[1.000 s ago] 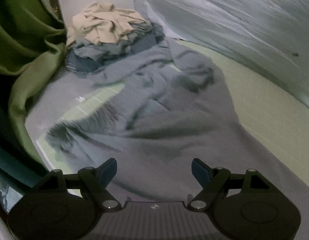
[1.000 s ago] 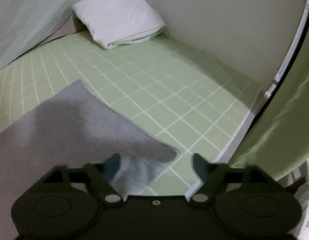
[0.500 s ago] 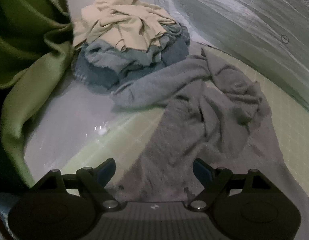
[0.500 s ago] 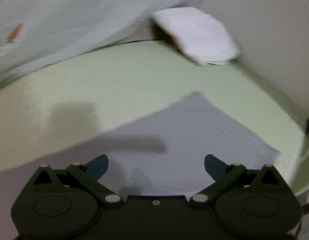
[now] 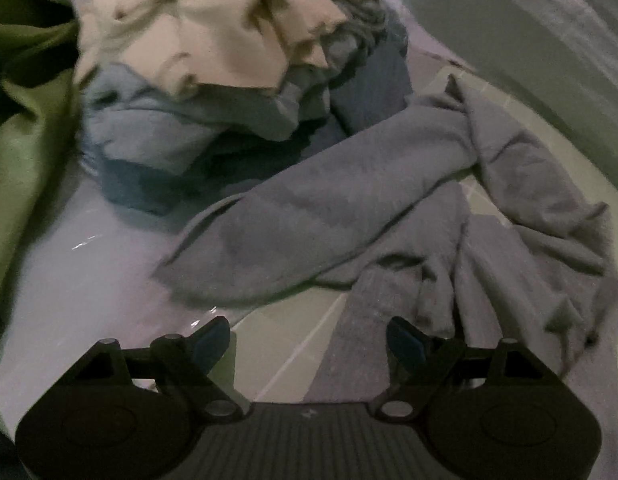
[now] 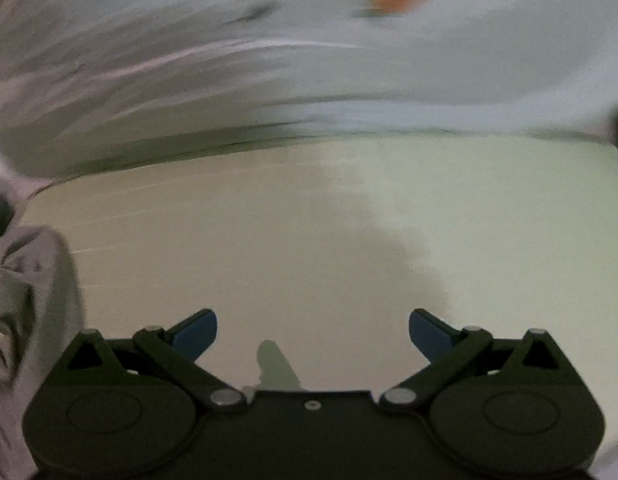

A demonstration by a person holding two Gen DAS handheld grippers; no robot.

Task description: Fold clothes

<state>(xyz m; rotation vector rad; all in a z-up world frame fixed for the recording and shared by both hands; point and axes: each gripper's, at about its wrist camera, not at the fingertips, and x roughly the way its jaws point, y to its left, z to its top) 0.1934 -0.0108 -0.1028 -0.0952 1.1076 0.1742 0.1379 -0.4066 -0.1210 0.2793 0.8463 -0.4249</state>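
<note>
Before the left tongs (image 5: 308, 340), held open, a crumpled grey garment (image 5: 389, 208) was spread; the right tongs (image 6: 313, 334) were likewise held open and empty.

Dim light, pale green gridded mat (image 6: 489, 208), green curtain (image 5: 21, 152) at left.

Black hand-held gripper (image 5: 308, 340), blue fingertips (image 5: 405, 340), silver pivot screws.

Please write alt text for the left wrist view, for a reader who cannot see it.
The open left gripper hovers over a crumpled grey garment on a pale green gridded mat. Behind lies a pile of clothes, beige on top of blue, with green fabric at left.
</note>
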